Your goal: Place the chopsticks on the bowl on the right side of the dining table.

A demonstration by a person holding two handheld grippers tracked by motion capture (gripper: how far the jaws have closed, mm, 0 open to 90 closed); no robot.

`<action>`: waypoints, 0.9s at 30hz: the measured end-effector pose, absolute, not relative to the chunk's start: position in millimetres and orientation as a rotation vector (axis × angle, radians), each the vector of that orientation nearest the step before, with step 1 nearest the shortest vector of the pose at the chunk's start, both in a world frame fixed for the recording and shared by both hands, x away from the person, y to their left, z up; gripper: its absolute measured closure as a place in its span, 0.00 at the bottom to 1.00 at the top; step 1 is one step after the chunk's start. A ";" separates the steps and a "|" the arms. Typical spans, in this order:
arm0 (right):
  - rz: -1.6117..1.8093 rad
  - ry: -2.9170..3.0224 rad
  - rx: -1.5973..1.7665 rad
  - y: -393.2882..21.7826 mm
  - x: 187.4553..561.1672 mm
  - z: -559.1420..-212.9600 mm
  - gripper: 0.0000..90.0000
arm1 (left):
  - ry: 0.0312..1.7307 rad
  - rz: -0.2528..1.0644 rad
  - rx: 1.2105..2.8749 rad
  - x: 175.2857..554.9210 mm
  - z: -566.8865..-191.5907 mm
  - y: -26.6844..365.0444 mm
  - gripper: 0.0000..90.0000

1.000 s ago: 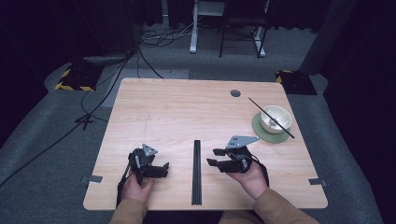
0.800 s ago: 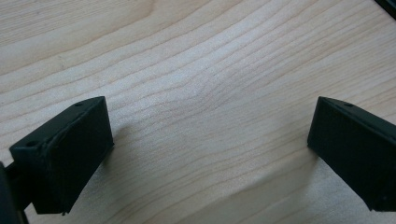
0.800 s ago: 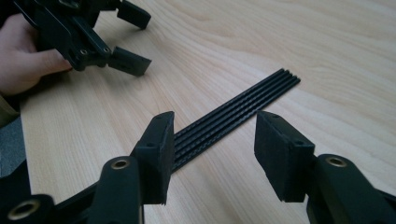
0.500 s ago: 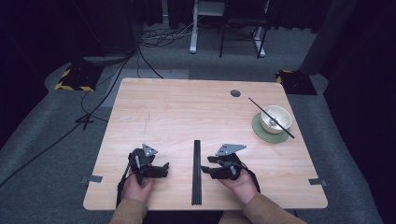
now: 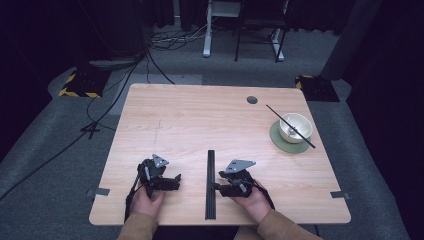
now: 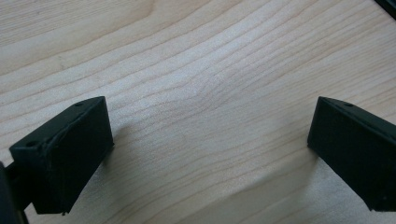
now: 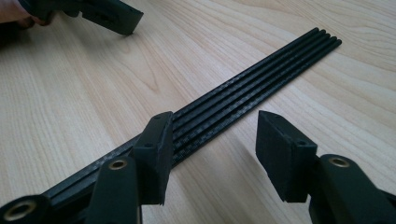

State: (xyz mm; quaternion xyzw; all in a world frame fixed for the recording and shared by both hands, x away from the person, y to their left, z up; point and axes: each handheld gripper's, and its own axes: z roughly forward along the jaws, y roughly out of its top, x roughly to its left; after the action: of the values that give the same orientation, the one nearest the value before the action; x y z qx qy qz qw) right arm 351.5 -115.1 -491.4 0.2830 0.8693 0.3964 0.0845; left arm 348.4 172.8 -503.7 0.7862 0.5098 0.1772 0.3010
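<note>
Hovering: right gripper [image 7: 212, 149], jaws parted, just been widening, nothing gripped
Rods [image 7: 243, 93]: flat, beside one pad
Left gripper [image 6: 205, 149]: spread wide, nothing held

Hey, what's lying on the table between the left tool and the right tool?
The row of black rods lies lengthwise between the left tool and the right tool in the high view. Bare wood separates it from the left one.
</note>
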 end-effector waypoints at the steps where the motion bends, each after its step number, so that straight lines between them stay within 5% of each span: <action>1: 1.182 2.593 0.844 -115.1 351.5 -491.4 0.52 | 1.353 0.470 2.086 348.4 -503.7 172.8 0.00; 27: 1.108 2.583 0.852 -132.4 351.5 -495.5 0.54 | 1.353 0.470 2.086 348.3 -503.7 172.8 0.00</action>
State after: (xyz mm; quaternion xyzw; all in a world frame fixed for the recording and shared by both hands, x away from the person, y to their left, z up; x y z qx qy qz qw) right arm 351.5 -132.4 -495.5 0.2887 0.8749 0.3752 0.1020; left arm 348.3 172.8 -503.7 0.7861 0.5099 0.1771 0.3011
